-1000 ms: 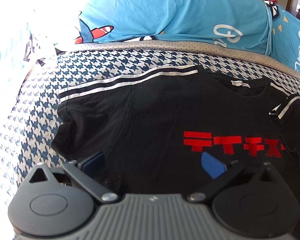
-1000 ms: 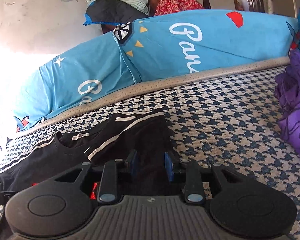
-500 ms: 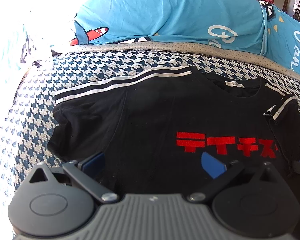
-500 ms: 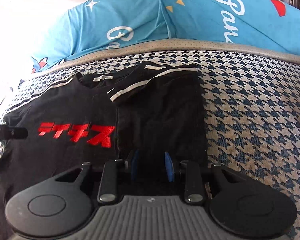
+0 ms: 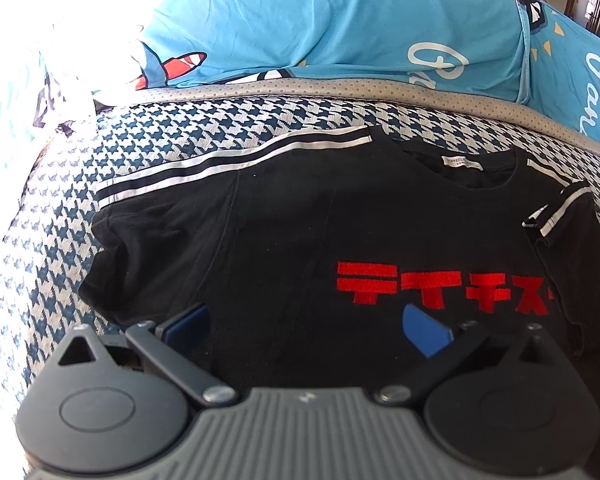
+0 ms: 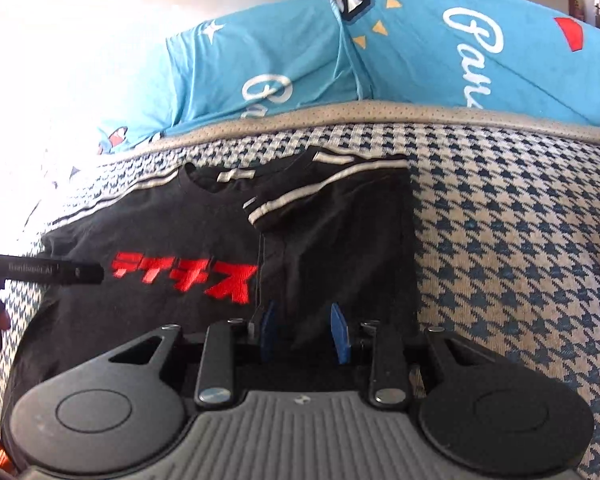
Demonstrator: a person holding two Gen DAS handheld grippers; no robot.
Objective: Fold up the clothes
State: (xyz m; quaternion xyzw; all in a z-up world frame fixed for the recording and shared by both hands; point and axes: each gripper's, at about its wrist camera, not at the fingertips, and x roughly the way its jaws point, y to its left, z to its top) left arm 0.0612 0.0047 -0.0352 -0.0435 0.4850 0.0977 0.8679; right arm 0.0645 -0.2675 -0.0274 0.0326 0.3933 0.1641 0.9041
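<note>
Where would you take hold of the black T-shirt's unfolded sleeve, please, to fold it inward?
Grip the black T-shirt at the cuff of its spread sleeve, near the white stripes. That sleeve lies flat on the houndstooth cover with its edge exposed, so I would bring the left tongs, now open, in low from that outer side and pinch the cuff edge.

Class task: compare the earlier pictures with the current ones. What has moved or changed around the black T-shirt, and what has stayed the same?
The right hand-held gripper has swung its view from the far pillows down onto the black T-shirt with red lettering, whose right side already lies folded over. Its jaws stand slightly apart above that fold, gripping nothing clearly. Unchanged: the left hand-held gripper stays wide open over the shirt's lower part, and the shirt has not shifted on the houndstooth bed cover.
</note>
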